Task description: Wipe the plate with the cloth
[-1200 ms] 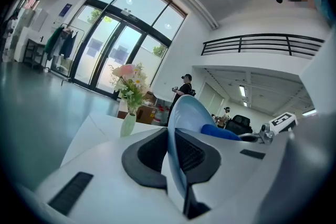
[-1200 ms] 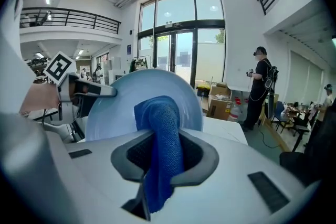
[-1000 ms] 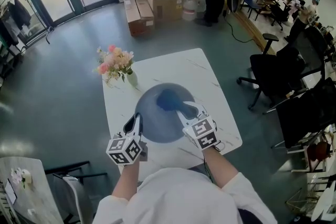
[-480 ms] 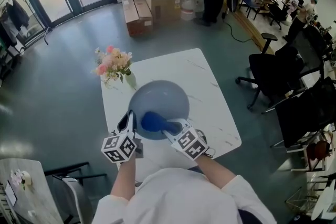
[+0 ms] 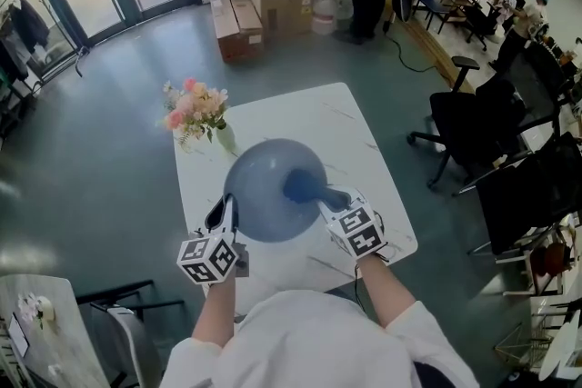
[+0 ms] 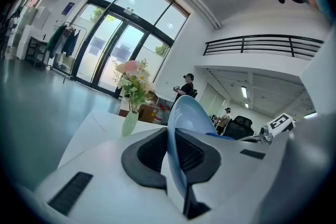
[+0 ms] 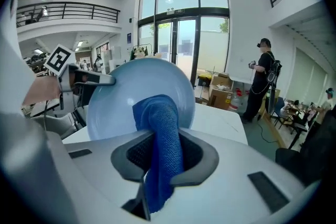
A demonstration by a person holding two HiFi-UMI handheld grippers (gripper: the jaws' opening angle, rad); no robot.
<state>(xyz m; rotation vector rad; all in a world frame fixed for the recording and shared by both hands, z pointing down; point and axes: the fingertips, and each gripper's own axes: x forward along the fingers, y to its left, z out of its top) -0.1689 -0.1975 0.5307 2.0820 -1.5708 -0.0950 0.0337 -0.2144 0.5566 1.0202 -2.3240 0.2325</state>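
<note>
Pinched in the right gripper (image 5: 332, 199), the cloth (image 5: 298, 186) has swept from the near left of the plate (image 5: 259, 195) to its right side, so wiping is under way, while the left gripper (image 5: 223, 215) stays clamped on the rim, holding it over the table (image 5: 338, 123)

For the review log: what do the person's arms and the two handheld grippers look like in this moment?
The left gripper and right gripper have smooth white bodies, each carrying a white cube printed with black square markers. Their fingers have dark ribbed pads set in curved recesses. The person wears a white top whose sleeves stop above the forearms.
</note>
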